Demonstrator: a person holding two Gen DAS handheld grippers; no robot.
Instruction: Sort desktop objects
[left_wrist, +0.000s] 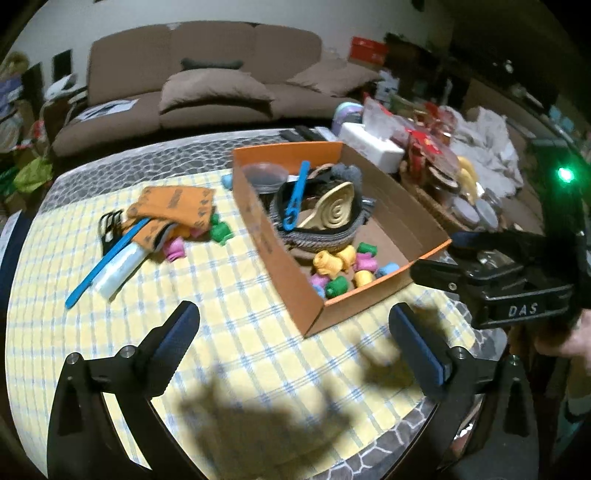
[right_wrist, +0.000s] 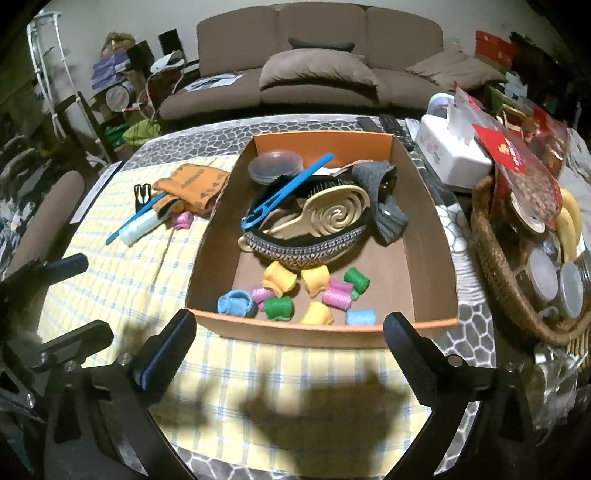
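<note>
An orange cardboard box (right_wrist: 295, 336) stands on the checked tablecloth. It holds several coloured hair rollers (right_wrist: 314, 291), a gold brush (right_wrist: 332, 214), a blue comb (right_wrist: 288, 188) and a studded band. Left of the box (left_wrist: 266, 236) lie an orange cloth (left_wrist: 173, 203), a blue comb (left_wrist: 107, 258), a pale tube (left_wrist: 122, 269), a black clip (left_wrist: 109, 225), a pink roller (left_wrist: 173, 251) and a green roller (left_wrist: 219, 230). My left gripper (left_wrist: 293, 317) hangs open and empty near the box's front corner. My right gripper (right_wrist: 290, 325) is open and empty before the box's front wall.
A wicker basket (right_wrist: 491, 258) with jars, bananas and packets crowds the table's right side. A white tissue box (right_wrist: 454, 155) and remotes (right_wrist: 388, 123) sit behind the cardboard box. A brown sofa (right_wrist: 321, 74) stands beyond the table. A blue roller (left_wrist: 226, 181) lies behind the box.
</note>
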